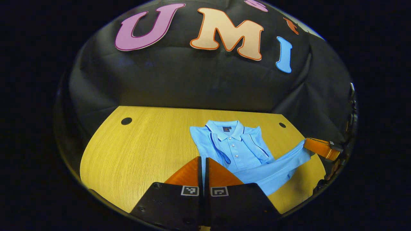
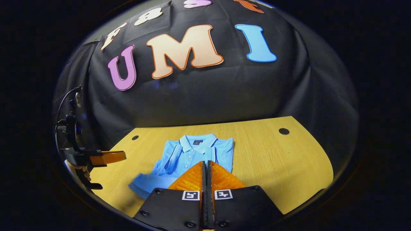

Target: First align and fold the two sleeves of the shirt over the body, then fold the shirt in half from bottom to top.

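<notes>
A light blue polo shirt (image 1: 239,150) lies collar-away on the wooden table (image 1: 144,150), both sleeves folded in over its body. In the left gripper view its lower part rises in a band to the right gripper (image 1: 306,144), which is shut on the hem. My left gripper (image 1: 203,158) is shut, and the shirt shows behind its fingers. In the right gripper view the right gripper (image 2: 205,162) stands shut over the shirt (image 2: 192,154), whose hem bunches at the lower left. The left gripper (image 2: 124,156) hovers to the left, apart from the cloth, with bare table between them.
The table (image 2: 273,160) has round holes near its far corners (image 1: 126,121) (image 2: 284,131). The black cloth wall closes in behind and beside it. A hand (image 2: 78,171) holds the left gripper off the table's left edge.
</notes>
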The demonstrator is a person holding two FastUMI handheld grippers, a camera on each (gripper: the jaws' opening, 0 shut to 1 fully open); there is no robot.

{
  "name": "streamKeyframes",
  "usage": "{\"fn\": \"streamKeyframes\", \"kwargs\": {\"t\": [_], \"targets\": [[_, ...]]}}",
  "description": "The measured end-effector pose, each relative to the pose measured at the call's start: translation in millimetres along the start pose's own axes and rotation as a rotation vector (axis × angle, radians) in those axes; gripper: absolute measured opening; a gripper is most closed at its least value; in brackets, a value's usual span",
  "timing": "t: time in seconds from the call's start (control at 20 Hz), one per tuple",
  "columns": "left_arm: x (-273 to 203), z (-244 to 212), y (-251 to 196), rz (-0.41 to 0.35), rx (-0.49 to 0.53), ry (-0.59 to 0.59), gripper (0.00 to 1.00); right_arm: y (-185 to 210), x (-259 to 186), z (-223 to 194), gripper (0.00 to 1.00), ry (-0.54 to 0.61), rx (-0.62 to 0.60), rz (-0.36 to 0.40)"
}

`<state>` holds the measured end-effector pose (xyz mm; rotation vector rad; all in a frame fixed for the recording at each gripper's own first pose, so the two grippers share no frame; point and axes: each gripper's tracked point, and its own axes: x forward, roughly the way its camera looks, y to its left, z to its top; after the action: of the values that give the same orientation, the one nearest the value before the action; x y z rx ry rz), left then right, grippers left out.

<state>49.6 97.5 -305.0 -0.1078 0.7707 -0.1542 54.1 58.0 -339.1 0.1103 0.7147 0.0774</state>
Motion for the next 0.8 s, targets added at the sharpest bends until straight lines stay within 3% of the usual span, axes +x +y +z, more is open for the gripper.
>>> {"fn": "streamKeyframes", "kwargs": {"t": [0.2,0.4,0.65,0.8], "targets": [[38.0,19.8,-0.1,-0.031,0.009,-0.001,0.00,-6.1,41.8,12.9,0.02,-0.005,-0.019,-0.018],[85.1,9.7,-7.6,-0.083,0.024,0.067,0.00,-14.8,88.7,15.9,0.02,0.010,-0.016,-0.051],[126.6,-6.2,-13.4,-0.105,0.042,0.114,0.00,-29.4,139.4,6.6,0.02,0.052,0.013,-0.099],[145.0,-16.7,-7.9,-0.077,0.019,0.121,0.00,-36.6,154.6,-1.2,0.03,0.049,0.007,-0.130]]}}
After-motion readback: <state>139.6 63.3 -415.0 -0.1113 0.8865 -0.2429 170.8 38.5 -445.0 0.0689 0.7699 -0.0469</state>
